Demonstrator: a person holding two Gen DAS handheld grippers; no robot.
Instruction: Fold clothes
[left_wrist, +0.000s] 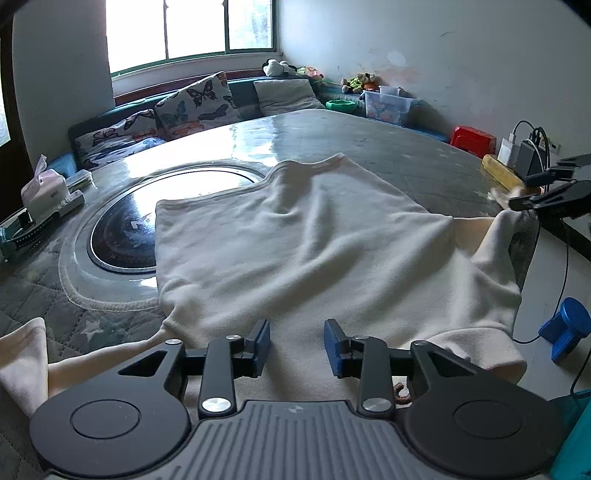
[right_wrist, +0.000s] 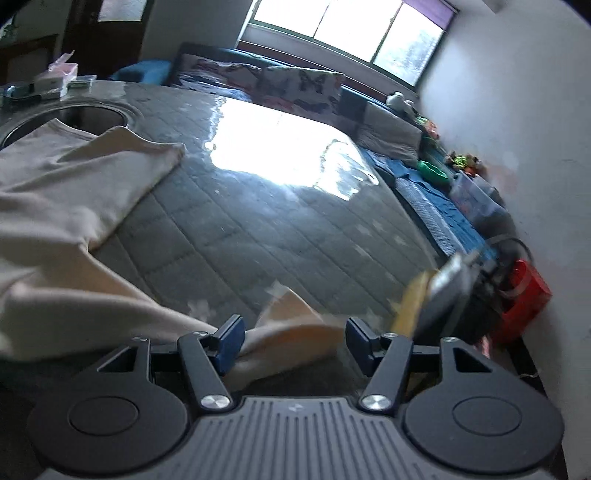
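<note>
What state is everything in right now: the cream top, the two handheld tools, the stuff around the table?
Cream top: spread on the table, partly folded, wrinkled, one sleeve over the edge.
Left tool: open above the top's hem, gripping nothing.
Right tool: open, sleeve end between its fingers, not pinched.
Tissue box: open, a tissue sticking up.
Table: covered with a quilted, glossy sheet.

You are working in a home living room: butterfly-print cushions lining a window bench, stuffed toys, quilt-covered table.
</note>
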